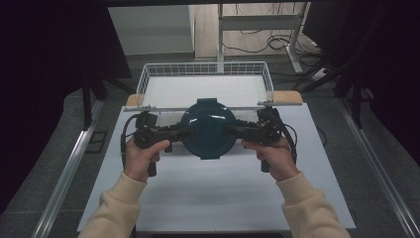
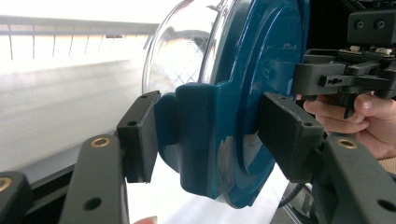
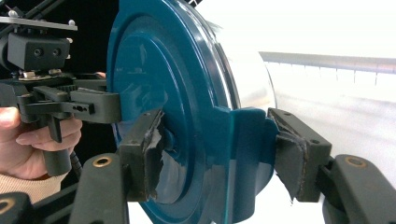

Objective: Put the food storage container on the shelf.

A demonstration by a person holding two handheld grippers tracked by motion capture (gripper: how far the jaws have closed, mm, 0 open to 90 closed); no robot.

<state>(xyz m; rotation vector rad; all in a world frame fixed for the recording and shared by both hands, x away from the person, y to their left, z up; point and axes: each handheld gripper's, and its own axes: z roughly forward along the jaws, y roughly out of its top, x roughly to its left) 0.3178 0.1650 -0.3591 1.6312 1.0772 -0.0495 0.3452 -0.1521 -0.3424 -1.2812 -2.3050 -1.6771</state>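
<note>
**Inspector:** High view first. Your container (image 1: 208, 130) is round, with a dark teal lid facing the camera and a tab at its top and bottom edge. It sits between your two grippers, above the white table (image 1: 218, 198) and just in front of the wire basket (image 1: 205, 79).

**Operator:** And the grip?

**Inspector:** Your left gripper (image 1: 182, 132) meets the lid's left edge, your right gripper (image 1: 232, 130) its right edge. Your left hand (image 1: 141, 154) and right hand (image 1: 275, 156) hold the handles from below. From this height I cannot tell how the pads sit.

**Operator:** Left gripper view?

**Inspector:** The container (image 2: 233, 102) stands on edge here: teal lid to the right, a clear glass bowl bulging out to the left. A teal latch wraps the rim. Your left gripper (image 2: 210, 135) has its jaws part open and clamped across that latch, one pad on the bowl side, the other pressed on the lid face. Your right gripper (image 2: 327, 79) shows farther off, against the lid.

**Operator:** Right gripper view?

**Inspector:** Same container (image 3: 187, 93), mirrored: lid face to the left, pale bowl to the right. Your right gripper (image 3: 219, 154) is closed on the opposite latch, both pads pressing. The pad rubber is torn and peeling on both. Your left gripper (image 3: 93, 107) reaches the lid's far edge.
</note>
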